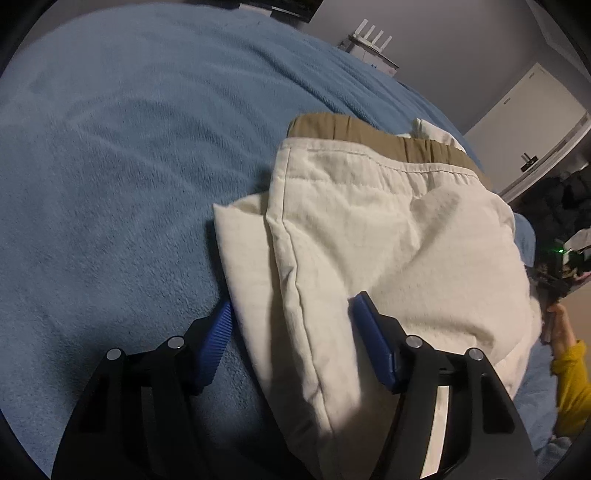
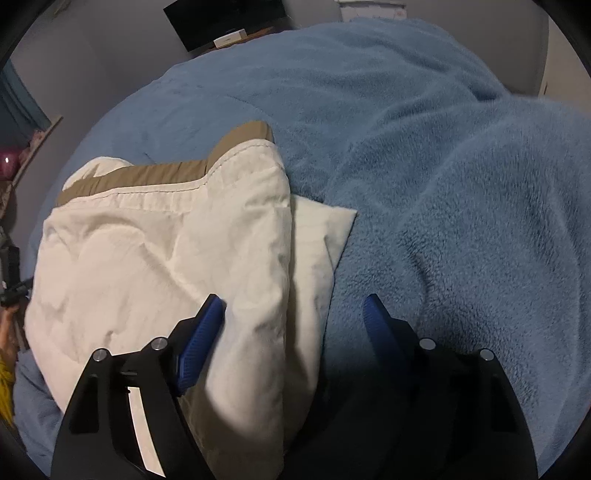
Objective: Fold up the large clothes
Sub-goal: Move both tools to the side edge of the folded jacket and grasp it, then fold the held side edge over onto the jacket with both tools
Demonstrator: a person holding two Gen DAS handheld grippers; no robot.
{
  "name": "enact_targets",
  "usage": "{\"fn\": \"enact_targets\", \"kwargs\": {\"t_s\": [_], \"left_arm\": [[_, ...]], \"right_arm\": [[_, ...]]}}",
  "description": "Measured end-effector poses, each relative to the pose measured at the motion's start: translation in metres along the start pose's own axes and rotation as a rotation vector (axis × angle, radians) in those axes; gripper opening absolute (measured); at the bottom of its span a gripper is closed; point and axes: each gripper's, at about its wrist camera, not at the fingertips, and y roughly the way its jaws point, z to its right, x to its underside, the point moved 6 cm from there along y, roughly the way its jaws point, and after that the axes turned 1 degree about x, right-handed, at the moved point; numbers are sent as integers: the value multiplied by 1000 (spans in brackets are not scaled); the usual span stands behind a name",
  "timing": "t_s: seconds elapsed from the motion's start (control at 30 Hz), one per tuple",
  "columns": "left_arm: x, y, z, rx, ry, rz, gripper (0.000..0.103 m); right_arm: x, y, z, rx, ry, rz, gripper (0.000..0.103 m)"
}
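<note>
A cream-white garment (image 1: 388, 251) with a tan waistband (image 1: 369, 134) lies folded in layers on a blue fleece blanket (image 1: 122, 166). My left gripper (image 1: 291, 325) is open, its blue-padded jaws straddling the garment's near left edge without closing on it. In the right wrist view the same garment (image 2: 155, 251) lies at the left, waistband (image 2: 166, 171) at the far side. My right gripper (image 2: 293, 314) is open, its jaws straddling the garment's near right edge, one pad over cloth and one over the blanket (image 2: 461, 184).
A white router (image 1: 369, 38) stands on a unit beyond the bed. A white door (image 1: 532, 122) is at the right. A dark monitor (image 2: 225, 18) stands against the far wall. A hand in a yellow sleeve (image 1: 572, 373) shows at the right edge.
</note>
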Motion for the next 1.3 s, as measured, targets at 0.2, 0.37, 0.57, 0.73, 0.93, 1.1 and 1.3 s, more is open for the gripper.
{"fn": "enact_targets", "kwargs": {"t_s": [0.2,0.37,0.57,0.73,0.93,1.1,1.3], "left_arm": [[-13,21,-5,37,5,-13,64],[-19,31,0,11,29,24,65],[-14,22,12,43,66,21,46],[-19,36,5,103,14,-17,50],[-23,50,7,88,6,-15,61],[-24,51,12,96,11,-24,61],[-27,57,22,101,48,-14,42]], "right_arm": [[-17,24,9,-90,31,-39,75],[-39,36,-2,-44,-28,0,71],[-27,7,-32,51,-185,15,43],[-33,33,-14,-128,-60,-72,50],[-54,59,-1,-164,27,-90,63],[-45,44,-6,-134,21,-93,66],[-65,73,-1,-246,93,-70,35]]}}
